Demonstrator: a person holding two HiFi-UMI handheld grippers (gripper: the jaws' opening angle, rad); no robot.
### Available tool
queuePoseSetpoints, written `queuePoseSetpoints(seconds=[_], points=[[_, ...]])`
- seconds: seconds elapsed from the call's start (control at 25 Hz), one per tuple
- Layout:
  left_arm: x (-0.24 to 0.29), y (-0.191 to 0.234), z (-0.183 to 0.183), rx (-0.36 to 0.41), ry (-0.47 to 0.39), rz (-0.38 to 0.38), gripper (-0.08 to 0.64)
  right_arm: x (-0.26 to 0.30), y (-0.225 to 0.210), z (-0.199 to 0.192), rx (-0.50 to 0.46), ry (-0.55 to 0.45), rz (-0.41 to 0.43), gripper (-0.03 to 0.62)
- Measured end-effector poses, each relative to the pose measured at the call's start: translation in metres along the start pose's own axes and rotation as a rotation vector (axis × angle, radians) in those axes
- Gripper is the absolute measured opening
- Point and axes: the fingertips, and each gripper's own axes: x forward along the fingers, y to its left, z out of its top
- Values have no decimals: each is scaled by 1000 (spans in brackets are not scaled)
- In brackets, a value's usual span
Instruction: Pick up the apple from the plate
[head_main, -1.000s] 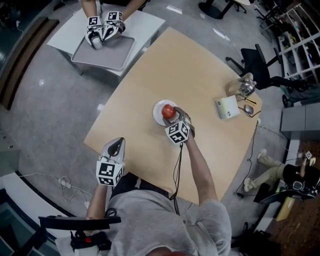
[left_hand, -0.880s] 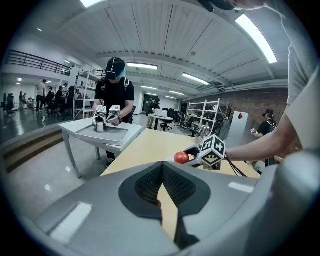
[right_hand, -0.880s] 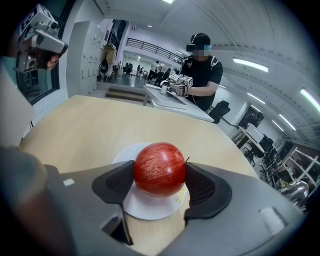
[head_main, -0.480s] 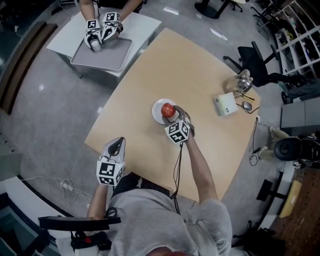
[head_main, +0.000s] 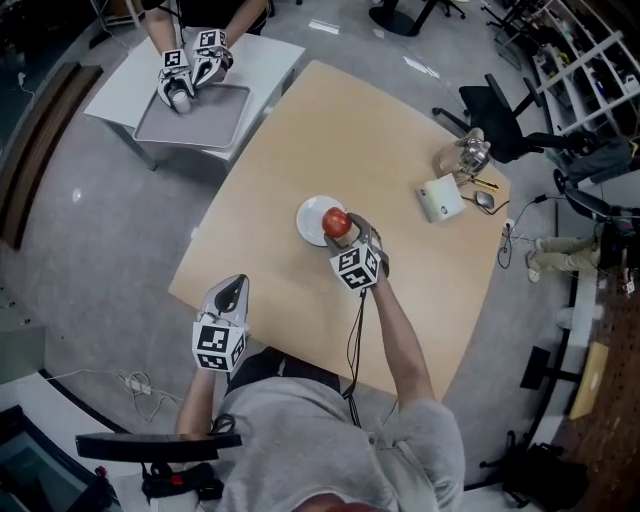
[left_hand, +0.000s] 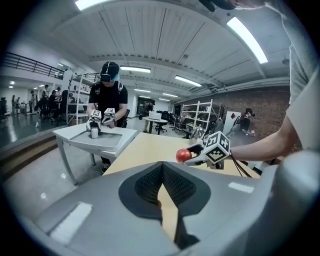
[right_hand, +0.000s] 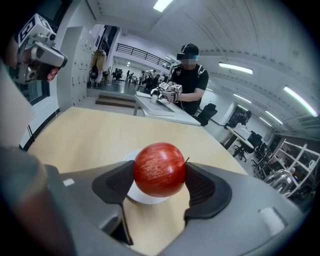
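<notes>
A red apple is clamped between the two dark pads of my right gripper, which is shut on it. Just beyond and below it, the small white plate sits near the middle of the tan table; the apple hangs over the plate's near right rim. My left gripper is shut with nothing in it, hovering off the table's near left edge. The left gripper view shows the apple held in the air.
On the table's far right stand a white box and a metal kettle. A second person works with grippers over a grey tray on a white side table at the far left. A black office chair stands behind the table.
The right gripper stays shut on the apple. The plate now lies a bit further left of the apple than before. The head view has shifted; the left gripper has not moved.
</notes>
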Motion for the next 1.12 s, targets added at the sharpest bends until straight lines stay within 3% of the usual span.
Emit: queuePoseSetpoints(seconds=[0.56,1.12], points=[[1,-12,15,40,-29,-54,20,-61,-15,10,157,-68,-100,327],[-7,-30,19,51,-51,-94,20,-125,-10,8,387,-183,-176,327]])
